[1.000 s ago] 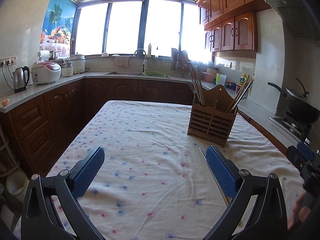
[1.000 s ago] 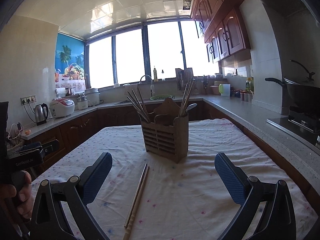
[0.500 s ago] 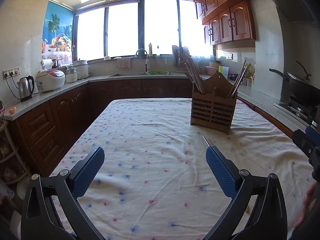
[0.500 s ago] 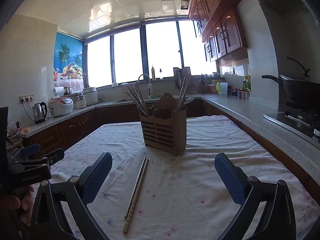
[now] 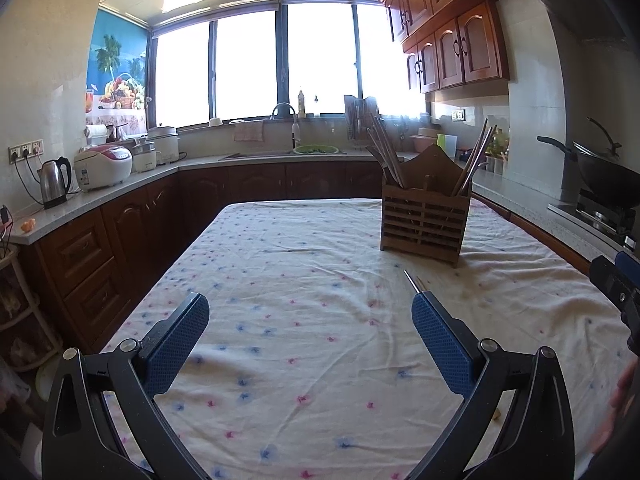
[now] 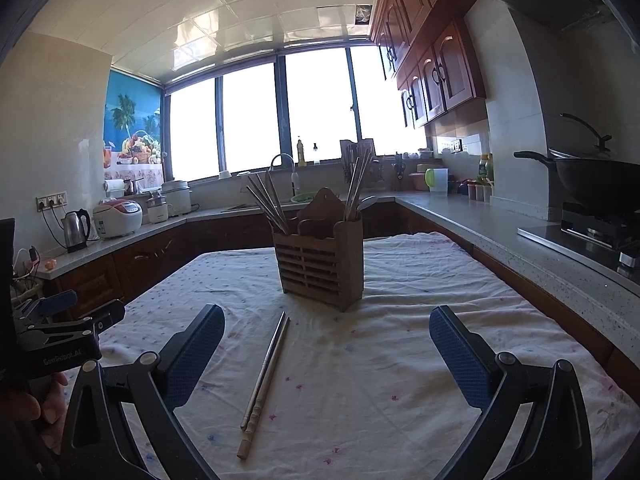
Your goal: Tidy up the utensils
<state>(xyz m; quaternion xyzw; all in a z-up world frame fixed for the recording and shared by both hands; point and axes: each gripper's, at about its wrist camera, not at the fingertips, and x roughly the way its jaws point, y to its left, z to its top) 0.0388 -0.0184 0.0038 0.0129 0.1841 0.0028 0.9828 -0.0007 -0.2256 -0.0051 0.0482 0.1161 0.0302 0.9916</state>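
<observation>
We've got both grippers spread wide with nothing in them: left gripper [image 5: 310, 336] and right gripper [image 6: 327, 342]. The pair of long chopsticks, one metal, one wooden [image 6: 265, 380], lies on the floral white tablecloth [image 6: 400, 360], at 6 o'clock from the slatted wooden utensil holder [image 6: 320, 264].

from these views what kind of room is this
A home kitchen, most likely: a sink faucet under the windows, a wok on a gas stove, and a rice cooker beside a kettle on the counter.
</observation>
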